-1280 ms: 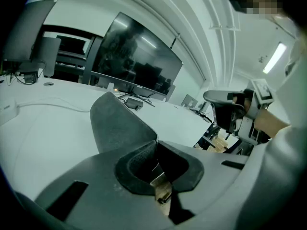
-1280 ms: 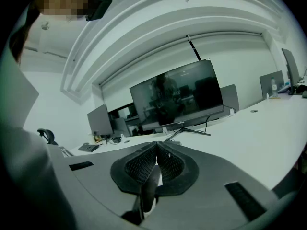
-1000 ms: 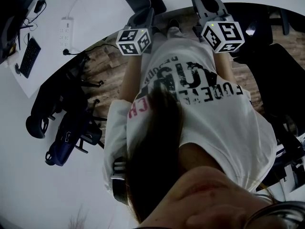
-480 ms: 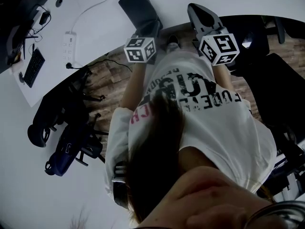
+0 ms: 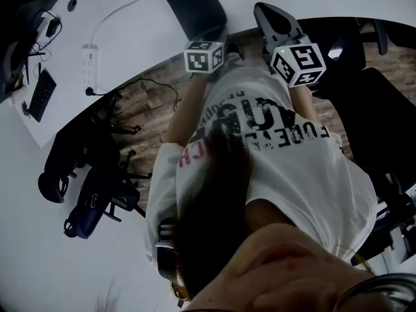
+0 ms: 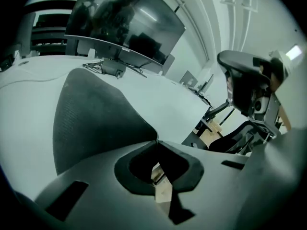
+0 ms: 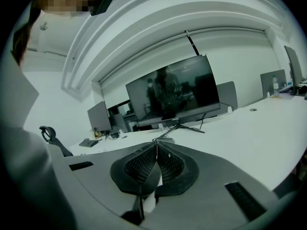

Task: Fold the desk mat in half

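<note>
Left gripper (image 6: pixel 156 141) is sliding in toward right gripper (image 7: pixel 156 143), both sets of fingers squeezing tight on the desk mat (image 6: pixel 96 114) above the bench (image 6: pixel 168 99).

Desk mat on the desk, ahead of both grippers

The desk mat (image 5: pixel 195 8) lies on the desk (image 5: pixel 149 38), its near edge at the left gripper (image 5: pixel 220 32); the right gripper (image 5: pixel 268 12) is just right of it. A power strip (image 5: pixel 89 58) and a keyboard (image 5: pixel 40 95) sit farther left. A monitor (image 6: pixel 124 25) stands behind the mat.

The left gripper (image 5: pixel 218 36) has shifted rightward, carrying the desk mat (image 5: pixel 195 6) with it.
</note>
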Demonstrator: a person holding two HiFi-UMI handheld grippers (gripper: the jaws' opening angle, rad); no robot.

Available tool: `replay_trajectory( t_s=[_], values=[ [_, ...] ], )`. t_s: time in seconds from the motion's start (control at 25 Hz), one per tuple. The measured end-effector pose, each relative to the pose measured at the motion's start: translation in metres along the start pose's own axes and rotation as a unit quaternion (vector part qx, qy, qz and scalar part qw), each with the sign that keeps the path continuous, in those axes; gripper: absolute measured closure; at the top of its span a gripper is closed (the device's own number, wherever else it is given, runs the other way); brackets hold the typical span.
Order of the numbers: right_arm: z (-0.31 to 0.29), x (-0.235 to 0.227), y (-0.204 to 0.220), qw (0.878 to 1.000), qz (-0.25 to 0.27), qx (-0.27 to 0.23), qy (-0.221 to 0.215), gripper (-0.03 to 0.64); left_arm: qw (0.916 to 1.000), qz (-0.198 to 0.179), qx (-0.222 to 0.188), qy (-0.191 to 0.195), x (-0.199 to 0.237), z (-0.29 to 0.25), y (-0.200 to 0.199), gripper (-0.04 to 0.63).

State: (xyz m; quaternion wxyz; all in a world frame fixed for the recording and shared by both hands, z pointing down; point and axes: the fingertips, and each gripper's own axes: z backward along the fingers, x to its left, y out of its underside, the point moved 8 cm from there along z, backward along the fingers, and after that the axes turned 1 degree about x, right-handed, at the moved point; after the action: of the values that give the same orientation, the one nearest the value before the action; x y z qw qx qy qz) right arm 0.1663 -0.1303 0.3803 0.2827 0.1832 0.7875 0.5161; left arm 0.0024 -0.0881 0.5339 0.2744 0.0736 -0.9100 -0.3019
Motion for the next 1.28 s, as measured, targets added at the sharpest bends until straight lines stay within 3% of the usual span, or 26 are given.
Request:
replay_trajectory(
  t_s=[0.2, 0.56, 0.8, 0.92, 1.08, 1.28],
  values=[
    [-0.002, -0.004, 0.002, 1.0, -0.004, 0.003, 0.001, 0.617, 0.9997, 0.012, 0.021, -0.007, -0.001, -0.012, 0.0, 0.583],
    [-0.006, -0.006, 0.007, 1.0, -0.009, 0.005, -0.002, 0.617, 0.9998, 0.01, 0.011, -0.01, -0.004, -0.014, 0.0, 0.58],
    [-0.005, -0.006, 0.01, 1.0, -0.011, 0.007, -0.007, 0.617, 0.9993, 0.022, 0.009, 0.029, -0.013, -0.013, 0.0, 0.452],
    [-0.003, -0.007, 0.011, 1.0, -0.013, 0.007, -0.006, 0.617, 0.999, 0.029, 0.007, 0.033, -0.015, -0.012, -0.002, 0.422],
    [0.001, -0.01, 0.014, 1.0, -0.015, 0.007, -0.005, 0.617, 0.9984, 0.048, -0.017, 0.024, -0.014, -0.004, -0.005, 0.434],
    [0.005, -0.013, 0.016, 1.0, -0.017, 0.004, -0.005, 0.617, 0.9977, 0.044, -0.052, 0.001, -0.015, 0.006, -0.015, 0.51]
  ],
)
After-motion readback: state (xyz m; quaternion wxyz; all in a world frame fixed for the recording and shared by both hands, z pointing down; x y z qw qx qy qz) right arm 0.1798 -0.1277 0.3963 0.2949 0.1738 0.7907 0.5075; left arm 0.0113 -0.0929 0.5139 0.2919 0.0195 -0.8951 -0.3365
